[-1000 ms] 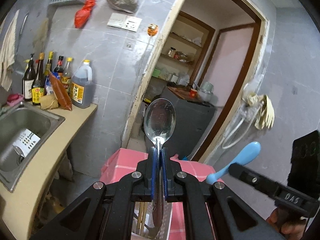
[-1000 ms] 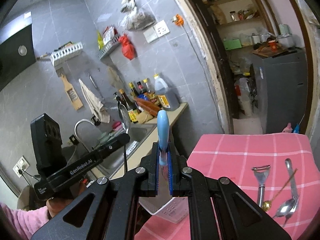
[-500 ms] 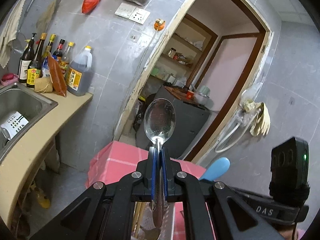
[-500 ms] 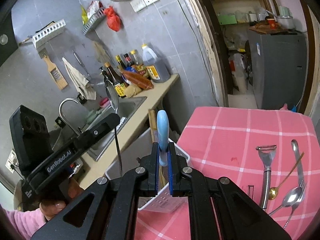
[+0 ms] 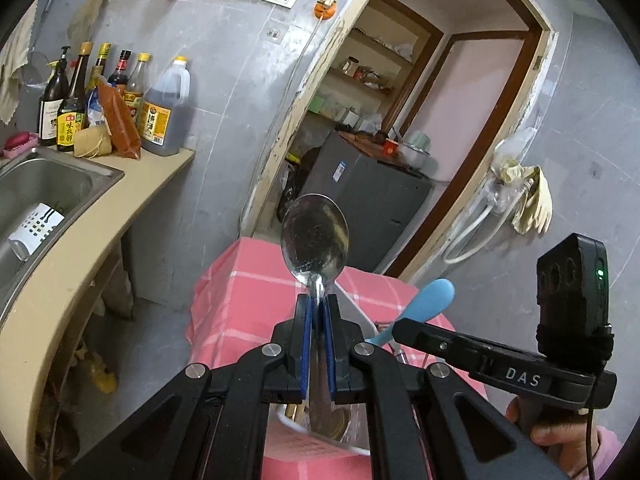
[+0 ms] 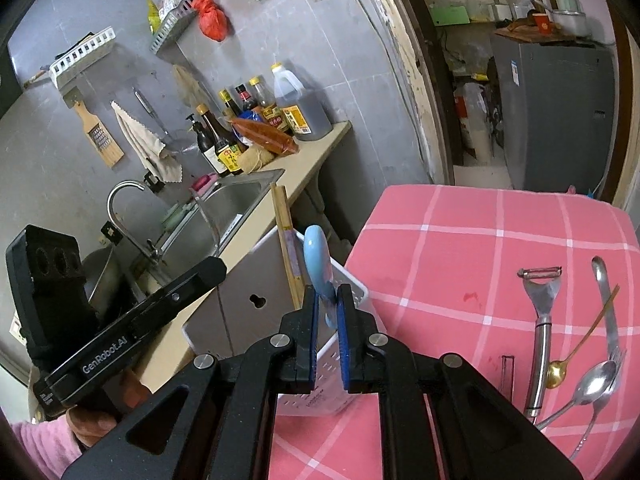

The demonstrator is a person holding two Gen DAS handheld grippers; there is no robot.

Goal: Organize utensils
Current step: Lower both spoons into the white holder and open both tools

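My left gripper (image 5: 316, 306) is shut on a large steel spoon (image 5: 315, 240), bowl up, with its handle reaching down into the white utensil basket (image 5: 352, 312). My right gripper (image 6: 328, 300) holds a light blue spoon (image 6: 318, 266) over the same white basket (image 6: 352, 288), which has wooden chopsticks (image 6: 286, 236) standing in it; its jaws stand a little apart around the handle. The blue spoon (image 5: 430, 298) and right gripper also show in the left wrist view. A peeler (image 6: 540, 308), a gold spoon (image 6: 560, 366), a fork and steel spoons (image 6: 592, 380) lie on the pink checked tablecloth (image 6: 460, 248).
A counter with a steel sink (image 5: 36, 188) and faucet (image 6: 128, 208) runs along the left, with sauce bottles (image 5: 120, 92) at the wall. A doorway with a grey cabinet (image 5: 372, 200) lies beyond the table. Rubber gloves (image 5: 532, 196) hang on the right wall.
Both grippers have come down toward the basket and table with their spoons. The right gripper's jaws have parted slightly and the blue spoon now tilts left in them.
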